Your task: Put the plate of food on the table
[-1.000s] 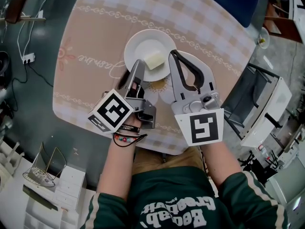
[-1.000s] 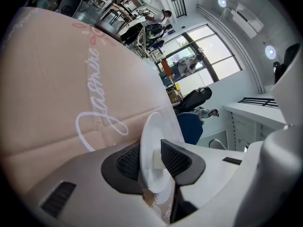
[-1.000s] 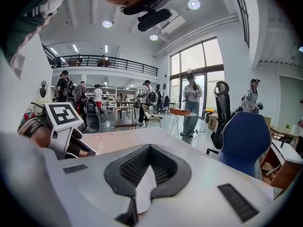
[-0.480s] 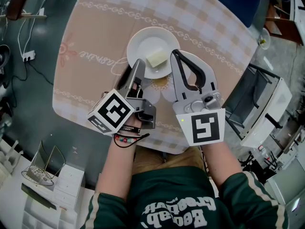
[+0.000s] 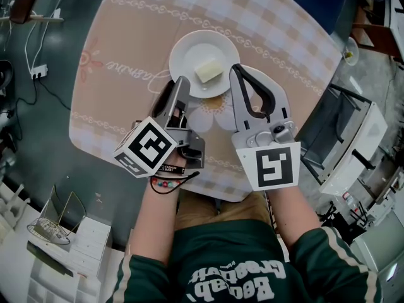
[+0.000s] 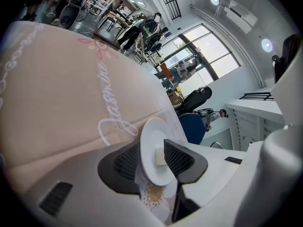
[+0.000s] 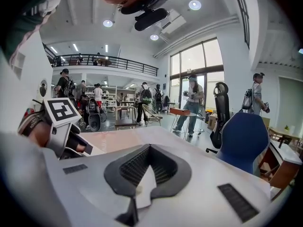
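Plate point(image 5: 189, 54) of food point(image 5: 209, 72) sits on the bench point(image 5: 126, 36); your left tool point(image 5: 177, 84) has just been opening, rim loose between its jaws; right tool point(image 5: 235, 69) clenched, empty.

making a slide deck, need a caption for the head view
Plate with a pale food block rests on the table, rim between the left gripper's just-opened jaws.

Dark teal floor point(image 5: 44, 137) surrounds the desk point(image 5: 126, 36). A white power strip point(image 5: 36, 76) lies at the left edge, a white drawer unit point(image 5: 88, 238) sits lower left, and a white rack point(image 5: 353, 137) stands at right. The right gripper view shows tall windows point(image 7: 199, 74), round ceiling lights point(image 7: 194, 4), a railed balcony point(image 7: 109, 63) and a blue chair point(image 7: 244, 138).
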The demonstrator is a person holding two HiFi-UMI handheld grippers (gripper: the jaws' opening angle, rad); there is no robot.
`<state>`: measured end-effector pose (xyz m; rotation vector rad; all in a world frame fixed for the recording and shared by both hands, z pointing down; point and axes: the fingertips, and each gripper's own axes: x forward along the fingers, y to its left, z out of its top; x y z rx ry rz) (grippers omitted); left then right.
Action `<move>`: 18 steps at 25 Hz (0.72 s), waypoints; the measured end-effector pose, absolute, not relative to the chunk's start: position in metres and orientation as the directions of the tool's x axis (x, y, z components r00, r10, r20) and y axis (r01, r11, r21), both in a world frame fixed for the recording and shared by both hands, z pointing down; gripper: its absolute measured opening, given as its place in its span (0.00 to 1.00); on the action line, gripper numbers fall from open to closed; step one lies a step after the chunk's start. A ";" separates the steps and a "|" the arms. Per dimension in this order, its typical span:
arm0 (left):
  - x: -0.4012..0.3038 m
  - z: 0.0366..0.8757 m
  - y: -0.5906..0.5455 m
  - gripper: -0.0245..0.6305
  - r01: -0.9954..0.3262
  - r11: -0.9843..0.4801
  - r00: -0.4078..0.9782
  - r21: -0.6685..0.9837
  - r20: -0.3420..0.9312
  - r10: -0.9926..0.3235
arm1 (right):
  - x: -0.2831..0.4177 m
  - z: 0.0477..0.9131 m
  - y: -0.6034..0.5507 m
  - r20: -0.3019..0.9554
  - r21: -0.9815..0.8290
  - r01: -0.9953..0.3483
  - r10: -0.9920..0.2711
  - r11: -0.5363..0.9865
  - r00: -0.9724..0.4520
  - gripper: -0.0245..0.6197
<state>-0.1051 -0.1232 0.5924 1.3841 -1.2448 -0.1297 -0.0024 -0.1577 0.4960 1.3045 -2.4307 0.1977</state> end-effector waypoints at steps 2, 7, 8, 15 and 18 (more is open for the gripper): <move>-0.105 0.589 -0.122 0.27 -0.565 0.286 0.419 0.774 0.567 -0.709 | -0.003 0.491 -0.156 0.378 0.054 -0.827 -0.778 0.560 -0.503 0.06; -0.103 0.577 -0.120 0.27 -0.559 0.273 0.423 0.783 0.553 -0.717 | -0.003 0.476 -0.151 0.367 0.067 -0.824 -0.782 0.562 -0.504 0.06; -0.103 0.575 -0.120 0.27 -0.565 0.269 0.423 0.780 0.553 -0.718 | -0.002 0.473 -0.151 0.362 0.070 -0.825 -0.785 0.561 -0.503 0.06; -0.103 0.561 -0.113 0.27 -0.576 0.251 0.418 0.778 0.545 -0.727 | -0.003 0.452 -0.142 0.335 0.080 -0.824 -0.794 0.560 -0.507 0.06; -0.101 0.553 -0.111 0.27 -0.573 0.243 0.418 0.783 0.535 -0.734 | -0.003 0.447 -0.139 0.331 0.087 -0.822 -0.795 0.563 -0.509 0.06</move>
